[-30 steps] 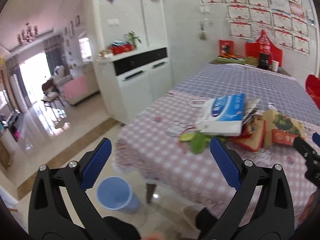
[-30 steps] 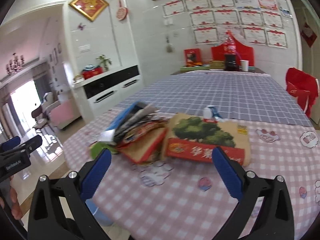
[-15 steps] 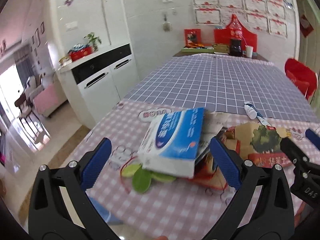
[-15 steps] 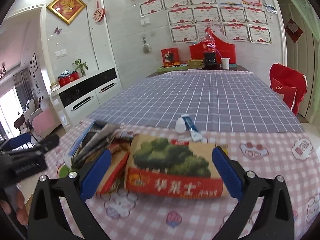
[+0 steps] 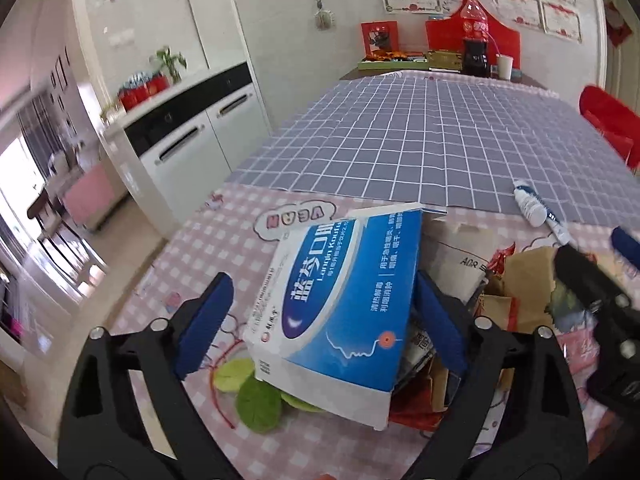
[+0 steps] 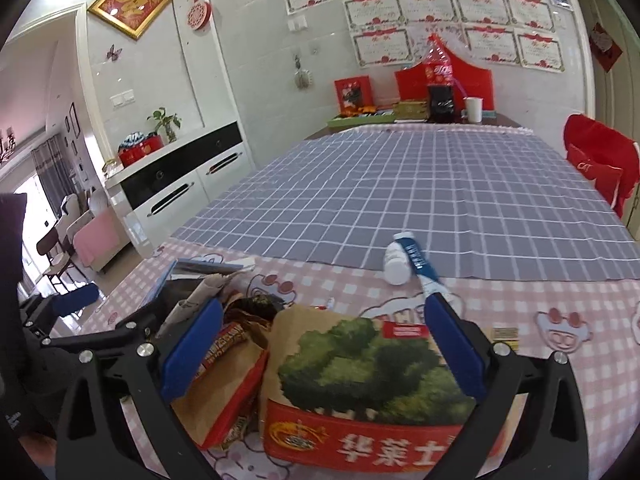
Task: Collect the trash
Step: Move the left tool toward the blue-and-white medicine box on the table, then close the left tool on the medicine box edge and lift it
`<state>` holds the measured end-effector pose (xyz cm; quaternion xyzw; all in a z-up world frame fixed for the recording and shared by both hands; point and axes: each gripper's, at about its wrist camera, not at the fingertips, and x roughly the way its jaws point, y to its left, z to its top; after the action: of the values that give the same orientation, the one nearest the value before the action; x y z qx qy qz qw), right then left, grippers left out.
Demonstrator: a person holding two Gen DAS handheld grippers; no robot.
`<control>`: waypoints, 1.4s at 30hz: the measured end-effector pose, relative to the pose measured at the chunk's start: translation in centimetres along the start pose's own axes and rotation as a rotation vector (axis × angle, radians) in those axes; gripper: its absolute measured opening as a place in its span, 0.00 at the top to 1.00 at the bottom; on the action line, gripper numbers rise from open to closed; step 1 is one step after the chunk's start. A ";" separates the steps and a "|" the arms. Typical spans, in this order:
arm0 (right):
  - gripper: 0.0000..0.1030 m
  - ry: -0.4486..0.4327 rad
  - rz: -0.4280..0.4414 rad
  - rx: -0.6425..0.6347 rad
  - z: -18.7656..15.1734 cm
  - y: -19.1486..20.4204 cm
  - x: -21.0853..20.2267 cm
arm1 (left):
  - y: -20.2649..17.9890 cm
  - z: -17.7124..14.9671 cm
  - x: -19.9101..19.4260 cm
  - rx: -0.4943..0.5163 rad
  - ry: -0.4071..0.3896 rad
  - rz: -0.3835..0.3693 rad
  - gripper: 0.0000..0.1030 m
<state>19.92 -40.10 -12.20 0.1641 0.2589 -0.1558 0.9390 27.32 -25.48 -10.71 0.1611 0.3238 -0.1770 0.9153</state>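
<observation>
A heap of trash lies on the pink checked tablecloth (image 5: 192, 264). On top is a blue and white medicine box (image 5: 340, 308), tilted over green leaves (image 5: 256, 400). My left gripper (image 5: 322, 280) straddles this box. Its jaws are closing, and a gap still shows at the left pad (image 5: 204, 324). My right gripper (image 6: 323, 301) stands open around a brown paper bag (image 6: 360, 380) printed with green trees and a red band. A red snack wrapper (image 6: 224, 344) lies by its left pad. A toothpaste tube (image 6: 416, 260) and a small white bottle (image 6: 394, 268) lie just beyond.
The grey checked cloth (image 6: 400, 184) covers the far table, with a cola bottle (image 6: 440, 76) and a white cup (image 6: 473, 109) at its end. A red chair (image 6: 600, 160) stands at the right, a white cabinet (image 5: 192, 136) at the left past the table edge.
Both grippers have moved in over the table onto the heap. The left one now has the blue box between its jaws, and the blue floor bin has left its view. The paper bag fills the right view.
</observation>
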 end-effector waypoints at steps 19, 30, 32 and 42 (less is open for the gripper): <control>0.04 0.024 0.102 -0.035 -0.4 4.6 0.8 | 6.6 -1.0 -2.3 -0.256 -0.149 -0.116 0.91; 0.20 0.092 0.180 0.006 -0.2 8.3 3.7 | 9.6 -2.7 -5.6 -0.312 -0.264 -0.106 0.94; 0.36 0.117 0.187 0.016 -0.1 8.6 4.6 | 9.9 -2.8 -5.5 -0.321 -0.257 -0.121 0.94; 0.45 0.145 0.158 0.007 0.5 9.6 6.1 | 11.5 -3.1 -3.7 -0.319 -0.171 -0.180 0.90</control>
<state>28.81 -32.94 -12.88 0.1980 0.3118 -0.0700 0.9267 27.91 -13.22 -8.49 -0.0310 0.2818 -0.2178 0.9339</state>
